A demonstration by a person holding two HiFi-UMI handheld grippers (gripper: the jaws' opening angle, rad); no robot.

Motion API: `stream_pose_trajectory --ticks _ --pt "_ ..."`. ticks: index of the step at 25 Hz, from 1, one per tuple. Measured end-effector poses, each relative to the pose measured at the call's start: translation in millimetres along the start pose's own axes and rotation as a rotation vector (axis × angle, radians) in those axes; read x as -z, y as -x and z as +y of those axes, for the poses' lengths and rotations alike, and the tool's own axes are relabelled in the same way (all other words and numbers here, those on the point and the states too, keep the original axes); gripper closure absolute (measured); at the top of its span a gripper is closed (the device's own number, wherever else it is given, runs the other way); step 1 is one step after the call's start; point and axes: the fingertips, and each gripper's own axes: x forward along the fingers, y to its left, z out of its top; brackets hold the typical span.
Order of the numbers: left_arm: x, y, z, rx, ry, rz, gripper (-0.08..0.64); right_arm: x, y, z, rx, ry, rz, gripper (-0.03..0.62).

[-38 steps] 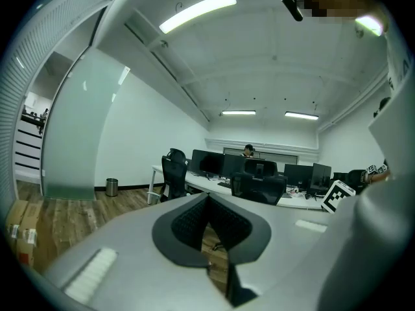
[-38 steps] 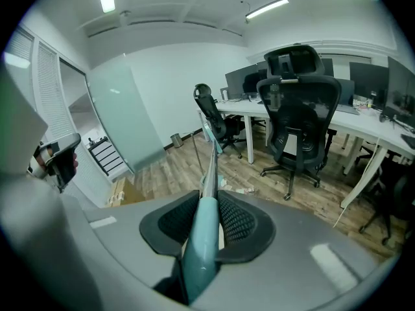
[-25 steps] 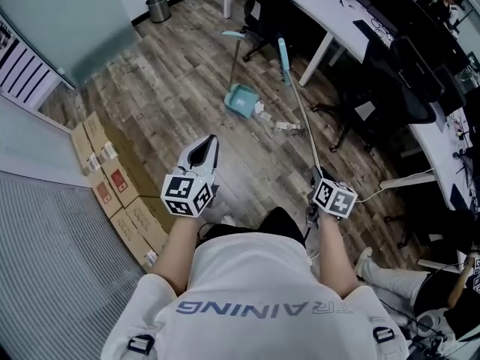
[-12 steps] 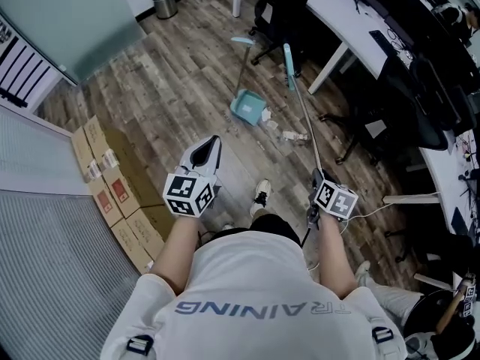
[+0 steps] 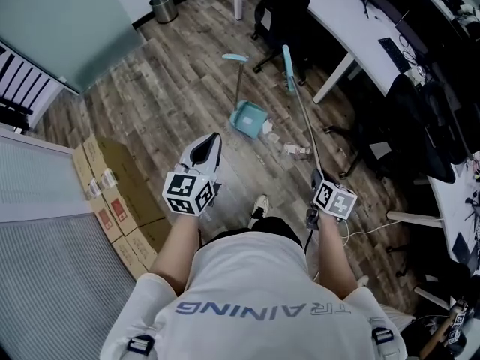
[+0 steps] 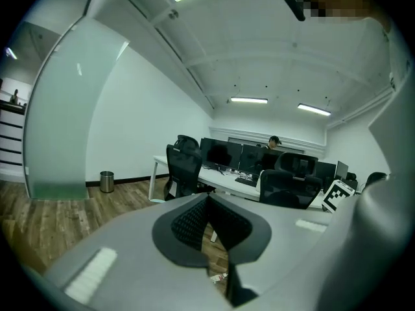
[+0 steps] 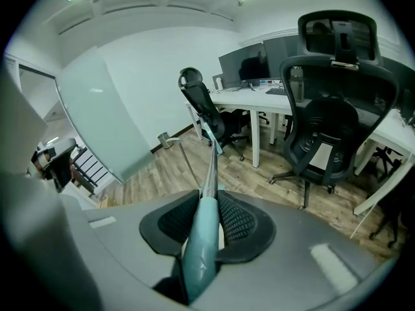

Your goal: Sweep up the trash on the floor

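Right tongs [image 5: 314,177] clamped on broom handle [image 5: 302,122], pointing far (leaning slightly left); left tongs [image 5: 205,150] closed, empty.

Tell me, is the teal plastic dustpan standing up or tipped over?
Standing up: the teal plastic dustpan rests on the wooden floor, its long handle rising upright.

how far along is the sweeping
Early. Done: the right tongs are shut on the broom handle, and the dustpan stands on the floor. In hand: the broom is held out over the trash; the left tongs are shut and empty. Left: the trash lies beside the dustpan, to be swept in.
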Motion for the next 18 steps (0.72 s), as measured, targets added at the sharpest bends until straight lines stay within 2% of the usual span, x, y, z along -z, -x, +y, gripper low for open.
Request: stream_pose_trajectory --ticks 6,11,18 --pt "-16 -70 -6 0.005 -0.038 0.018 0.557 -35 -44 -32 0.0 -0.019 0.023 0.486" --pt "-20 -115 5 0.03 -0.041 0.051 0.557 -45 -70 -44 0.026 -0.05 0.056 0.486" --pt "-23 -191 38 0.147 -0.033 0.086 0.557 -62 -108 -40 0.101 -0.106 0.087 0.486"
